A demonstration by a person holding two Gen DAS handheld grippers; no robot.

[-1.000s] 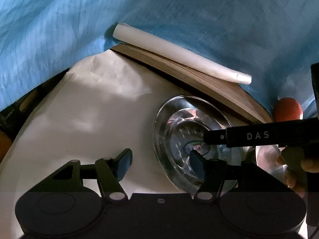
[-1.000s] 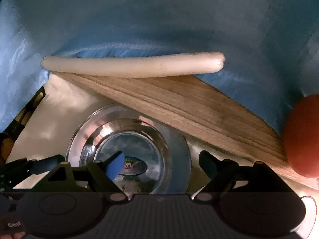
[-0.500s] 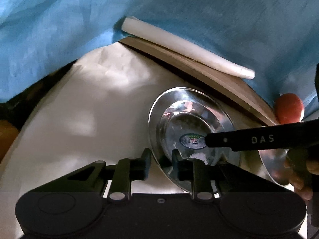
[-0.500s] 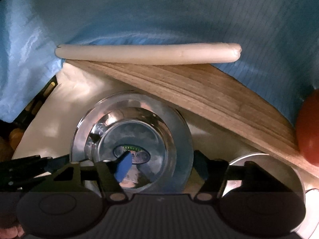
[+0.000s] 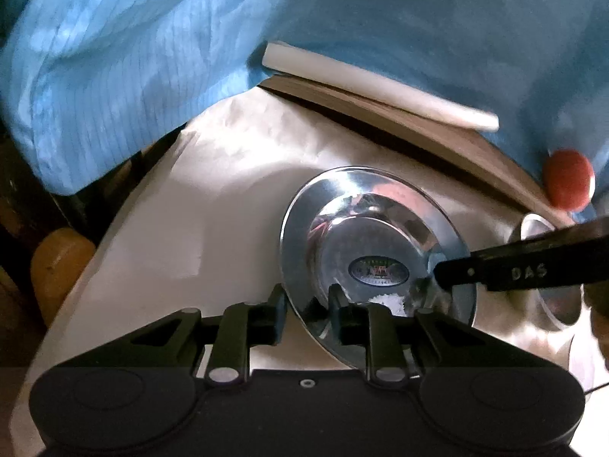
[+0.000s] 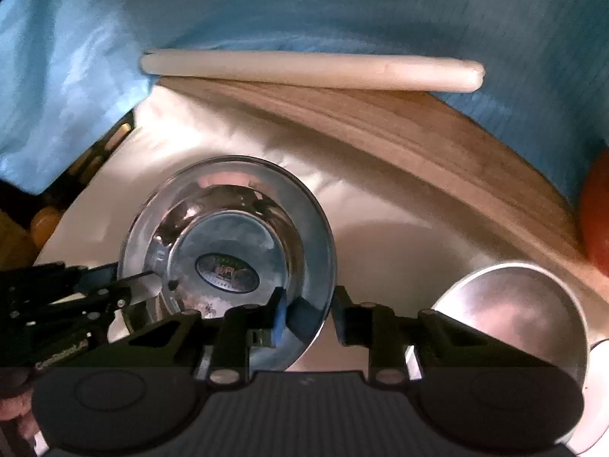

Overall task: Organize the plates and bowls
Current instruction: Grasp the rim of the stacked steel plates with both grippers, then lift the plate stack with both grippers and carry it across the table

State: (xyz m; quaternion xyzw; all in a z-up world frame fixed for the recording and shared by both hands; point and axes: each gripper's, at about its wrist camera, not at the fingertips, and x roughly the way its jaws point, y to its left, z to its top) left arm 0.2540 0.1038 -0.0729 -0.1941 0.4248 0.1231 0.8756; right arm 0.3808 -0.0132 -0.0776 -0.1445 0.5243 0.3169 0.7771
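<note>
Plate (image 6: pixel 228 228), steel and empty, is clamped by left gripper (image 5: pixel 306 304) and right gripper (image 6: pixel 308 312); one bowl (image 6: pixel 525 312) sits beside it.

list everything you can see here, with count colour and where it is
steel bowl: 1, shiny silver with an oval sticker inside, middle of the white sheet, its rim between the jaws of both grippers
second steel dish: 1, silver, on the sheet to the right of the bowl
white sheet: 1, off-white, covering the table
wooden board: 1, brown, behind the sheet
white bar: 1, cream, along the board's far edge
blue cloth: 1, light blue, draped behind everything
red round object: 1, red-orange, far right by the board
left gripper: 1, black, clamped on the bowl's left rim
right gripper: 1, black with blue pads, jaws just closed on the bowl's right rim
</note>
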